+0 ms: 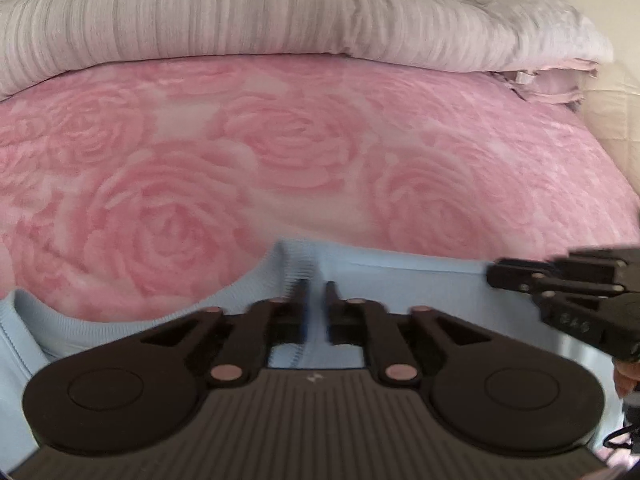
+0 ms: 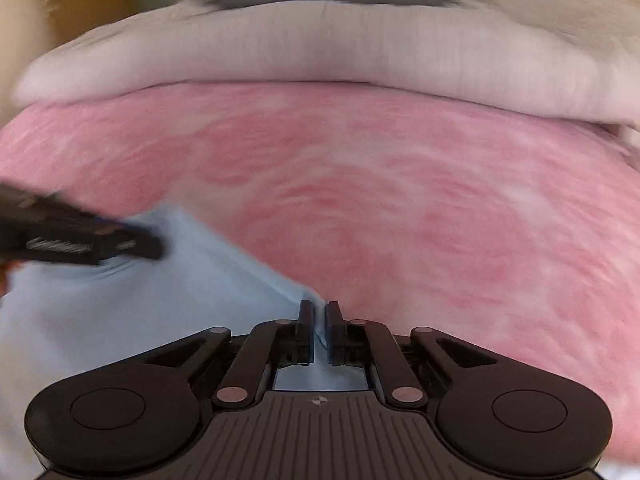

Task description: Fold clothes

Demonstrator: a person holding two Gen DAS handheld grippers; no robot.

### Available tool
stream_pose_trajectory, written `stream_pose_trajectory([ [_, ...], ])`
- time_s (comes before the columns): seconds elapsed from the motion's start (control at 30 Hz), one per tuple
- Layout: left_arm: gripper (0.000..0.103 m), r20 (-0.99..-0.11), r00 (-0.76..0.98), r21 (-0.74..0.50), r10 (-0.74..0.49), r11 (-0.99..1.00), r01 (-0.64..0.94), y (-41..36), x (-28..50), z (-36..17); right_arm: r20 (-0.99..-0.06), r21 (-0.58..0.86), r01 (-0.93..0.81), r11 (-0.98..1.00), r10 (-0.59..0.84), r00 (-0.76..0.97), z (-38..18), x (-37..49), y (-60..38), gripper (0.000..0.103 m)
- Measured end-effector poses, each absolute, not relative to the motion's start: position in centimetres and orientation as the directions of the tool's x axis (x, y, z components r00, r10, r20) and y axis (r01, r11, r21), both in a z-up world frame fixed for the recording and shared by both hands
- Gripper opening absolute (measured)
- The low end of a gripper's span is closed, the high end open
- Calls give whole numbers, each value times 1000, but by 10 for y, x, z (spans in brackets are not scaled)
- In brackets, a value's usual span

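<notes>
A light blue garment (image 1: 400,280) with a ribbed neckline lies on the pink rose-patterned bed cover (image 1: 280,140). My left gripper (image 1: 314,288) is shut on its upper edge, next to the collar. My right gripper (image 2: 318,308) is shut on the garment's (image 2: 140,300) right corner. Each gripper shows in the other's view: the right one (image 1: 496,276) at the right edge of the left wrist view, the left one (image 2: 156,248) at the left of the right wrist view. The right wrist view is motion-blurred.
A folded pale grey-pink ribbed duvet (image 1: 280,20) lies across the far side of the bed, also in the right wrist view (image 2: 320,52). The bed's right edge and a cream wall (image 1: 612,100) show at the right.
</notes>
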State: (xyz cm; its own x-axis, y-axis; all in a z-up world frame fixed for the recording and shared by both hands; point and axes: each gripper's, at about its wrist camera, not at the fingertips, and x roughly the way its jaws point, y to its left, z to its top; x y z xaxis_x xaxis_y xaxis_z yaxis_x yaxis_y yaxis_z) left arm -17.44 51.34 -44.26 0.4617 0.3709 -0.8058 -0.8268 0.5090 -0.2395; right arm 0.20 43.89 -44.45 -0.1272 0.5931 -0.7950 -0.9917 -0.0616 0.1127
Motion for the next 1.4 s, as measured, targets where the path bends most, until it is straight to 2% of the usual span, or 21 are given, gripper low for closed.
stream_pose_trajectory([
  [0.07, 4, -807, 462, -256, 368, 487, -835, 517, -178, -442, -790, 136, -991, 4, 604, -106, -446, 8, 438, 7],
  [0.13, 5, -805, 456, -251, 379, 479, -841, 514, -180, -434, -784, 115, -993, 30, 617, -72, -435, 5, 433, 15],
  [0.2, 11, -781, 460, -230, 422, 490, -841, 502, -185, -421, -773, 82, -995, 59, 633, -26, -422, 2, 426, 28],
  [0.3, 14, -777, 476, -255, 412, 485, -836, 479, -197, -413, -762, 83, -995, 61, 648, -24, -406, -4, 407, 29],
  [0.4, 14, -808, 456, -274, 372, 449, -851, 449, -216, -416, -804, 121, -992, 31, 590, -80, -408, -11, 383, 29],
  [0.53, 17, -825, 395, -264, 405, 342, -902, 401, -279, -404, -843, 117, -992, 53, 534, -71, -409, -20, 353, 29],
  [0.63, 18, -847, 294, -244, 444, 166, -955, 366, -353, -390, -849, 174, -982, 68, 515, -115, -400, -27, 335, 29],
  [0.77, 27, -860, 144, -226, 489, -113, -967, 325, -458, -372, -878, 202, -974, 102, 459, -134, -402, -44, 316, 29],
  [0.97, 33, -838, -72, -250, 541, -497, -831, 290, -615, -365, -901, 235, -954, 186, 410, -142, -406, -58, 300, 30],
  [1.13, 33, -801, -130, -391, 585, -675, -626, 294, -707, -386, -916, 159, -969, 192, 395, -72, -402, -80, 290, 30],
  [1.3, 34, -774, -118, -505, 623, -718, -479, 308, -760, -416, -920, 102, -978, 183, 391, -23, -397, -112, 275, 30],
  [1.37, 26, -768, -121, -493, 629, -702, -515, 314, -765, -416, -923, 82, -979, 186, 385, -4, -396, -124, 267, 30],
  [1.4, 15, -765, -123, -483, 632, -690, -539, 317, -766, -414, -924, 77, -979, 191, 382, 2, -395, -128, 264, 30],
])
